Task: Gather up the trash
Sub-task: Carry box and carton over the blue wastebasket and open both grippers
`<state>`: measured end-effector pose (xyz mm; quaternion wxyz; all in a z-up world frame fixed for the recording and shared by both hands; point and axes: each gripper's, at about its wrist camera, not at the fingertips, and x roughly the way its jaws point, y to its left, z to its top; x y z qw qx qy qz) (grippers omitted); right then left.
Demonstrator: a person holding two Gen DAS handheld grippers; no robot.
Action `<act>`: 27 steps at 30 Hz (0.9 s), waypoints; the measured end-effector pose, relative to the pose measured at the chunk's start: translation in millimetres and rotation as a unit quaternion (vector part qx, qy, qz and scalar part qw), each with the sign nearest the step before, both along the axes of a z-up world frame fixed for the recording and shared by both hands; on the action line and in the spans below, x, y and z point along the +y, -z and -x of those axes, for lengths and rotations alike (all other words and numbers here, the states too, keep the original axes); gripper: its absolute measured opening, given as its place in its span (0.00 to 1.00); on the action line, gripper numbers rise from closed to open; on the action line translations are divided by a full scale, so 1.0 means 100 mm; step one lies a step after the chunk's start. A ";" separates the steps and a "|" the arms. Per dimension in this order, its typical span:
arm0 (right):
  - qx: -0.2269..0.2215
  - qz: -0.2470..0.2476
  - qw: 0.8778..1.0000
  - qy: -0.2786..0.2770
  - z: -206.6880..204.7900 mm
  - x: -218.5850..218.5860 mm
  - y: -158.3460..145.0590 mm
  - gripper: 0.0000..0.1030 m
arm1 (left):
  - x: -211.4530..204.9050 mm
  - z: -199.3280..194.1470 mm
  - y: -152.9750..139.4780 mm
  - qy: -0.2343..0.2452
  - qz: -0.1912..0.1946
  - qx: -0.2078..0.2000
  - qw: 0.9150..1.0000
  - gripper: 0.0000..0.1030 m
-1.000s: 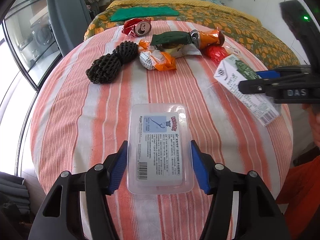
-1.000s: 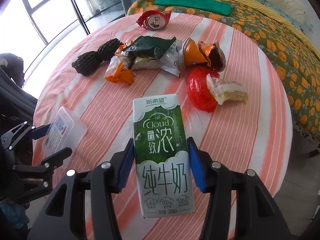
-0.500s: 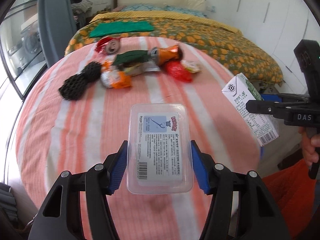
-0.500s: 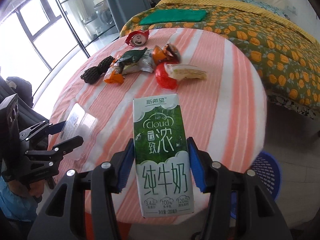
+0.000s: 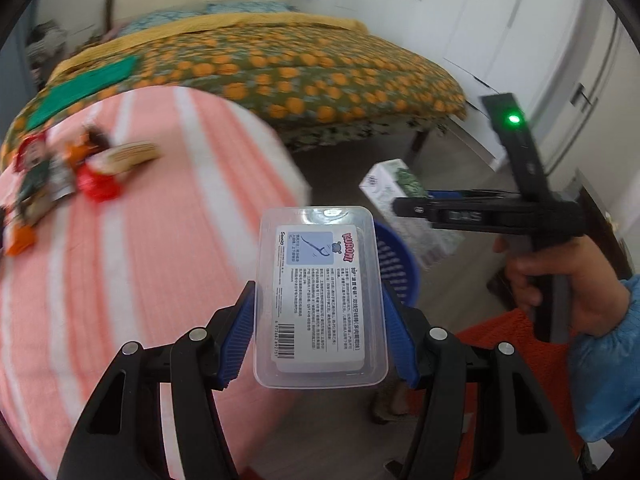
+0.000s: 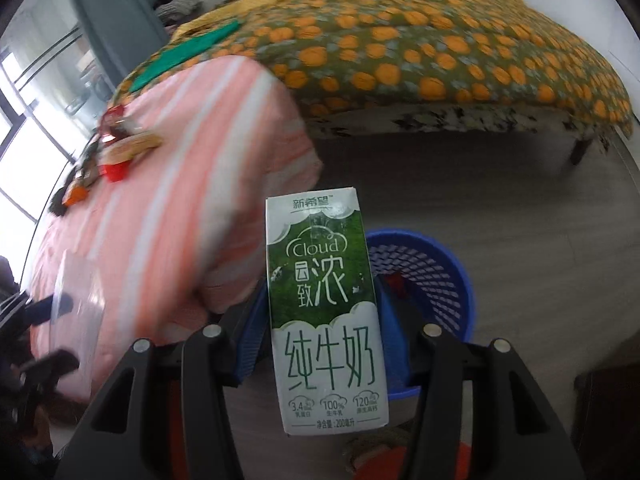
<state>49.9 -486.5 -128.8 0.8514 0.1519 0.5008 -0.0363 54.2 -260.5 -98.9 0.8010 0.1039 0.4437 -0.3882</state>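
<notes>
My left gripper (image 5: 320, 336) is shut on a clear plastic box (image 5: 320, 300) with a blue-and-white label and holds it in the air off the table's right edge. My right gripper (image 6: 324, 340) is shut on a green-and-white milk carton (image 6: 324, 312) and holds it just above a blue mesh trash basket (image 6: 432, 276) on the floor. The basket also shows in the left wrist view (image 5: 396, 264), behind the box. The right gripper and the carton (image 5: 404, 196) show there at the right. Several wrappers (image 5: 96, 176) and a red can (image 5: 30, 152) lie on the striped table.
The round table with a pink striped cloth (image 5: 140, 240) is at my left. A bed with an orange-flowered cover (image 6: 440, 40) stands behind. Grey floor (image 6: 540, 220) surrounds the basket. White wardrobe doors (image 5: 520, 40) are at the right.
Both grippers have swung right, away from the table, carrying the box and the carton. The blue basket has come into view under the carton.
</notes>
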 end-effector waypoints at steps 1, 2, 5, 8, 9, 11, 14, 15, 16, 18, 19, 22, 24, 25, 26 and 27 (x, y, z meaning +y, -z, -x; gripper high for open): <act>0.004 -0.001 1.000 0.011 0.01 -0.12 0.07 0.49 | -0.16 0.03 0.05 0.009 -0.004 0.003 1.000 0.58; 0.007 -0.003 1.000 0.021 0.01 -0.23 0.15 0.49 | -0.33 0.06 0.11 0.017 -0.008 0.007 1.000 0.58; 0.014 -0.009 0.999 0.043 0.00 -0.52 0.36 0.49 | -0.77 0.11 0.33 0.031 -0.020 0.017 0.999 0.58; 0.020 -0.020 0.998 0.056 -0.03 -0.74 0.58 0.49 | -1.11 0.07 0.62 0.029 -0.033 0.026 0.999 0.58; 0.022 -0.021 0.998 0.057 -0.04 -0.80 0.65 0.49 | -1.22 0.05 0.75 0.026 -0.039 0.029 0.999 0.58; 0.029 -0.026 0.997 0.062 -0.05 -0.92 0.79 0.49 | -1.40 0.00 0.98 0.020 -0.047 0.027 0.998 0.58; 0.038 -0.037 0.996 0.068 -0.09 -1.07 0.97 0.49 | -1.56 -0.15 1.27 0.005 -0.045 0.045 0.998 0.58; 0.041 -0.038 0.996 0.067 -0.11 -1.11 1.02 0.49 | -1.61 -0.21 1.37 -0.003 -0.043 0.056 0.998 0.58; 0.042 -0.039 0.996 0.067 -0.12 -1.13 1.06 0.49 | -1.65 -0.26 1.45 -0.009 -0.044 0.063 0.997 0.58; 0.045 -0.051 0.995 0.068 -0.15 -1.20 1.16 0.50 | -1.72 -0.35 1.61 -0.021 -0.048 0.078 0.996 0.58; 0.049 -0.056 0.995 0.068 -0.17 -1.22 1.22 0.50 | -1.75 -0.39 1.66 -0.025 -0.050 0.082 0.995 0.58; 0.065 -0.067 0.993 0.067 -0.20 -1.26 1.39 0.50 | -1.81 -0.46 1.81 -0.028 -0.061 0.082 0.994 0.58; 0.072 -0.075 0.992 0.070 -0.22 -1.27 1.48 0.51 | -1.84 -0.50 1.91 -0.027 -0.069 0.081 0.994 0.58; 0.073 -0.083 0.991 0.073 -0.23 -1.30 1.53 0.51 | -1.86 -0.51 1.95 -0.026 -0.071 0.082 0.994 0.58; 0.074 -0.093 0.990 0.077 -0.23 -1.32 1.58 0.53 | -1.85 -0.52 1.99 -0.023 -0.075 0.086 0.993 0.59; 0.078 -0.105 0.988 0.081 -0.24 -1.34 1.62 0.69 | -1.87 -0.55 2.06 -0.021 -0.082 0.094 0.992 0.59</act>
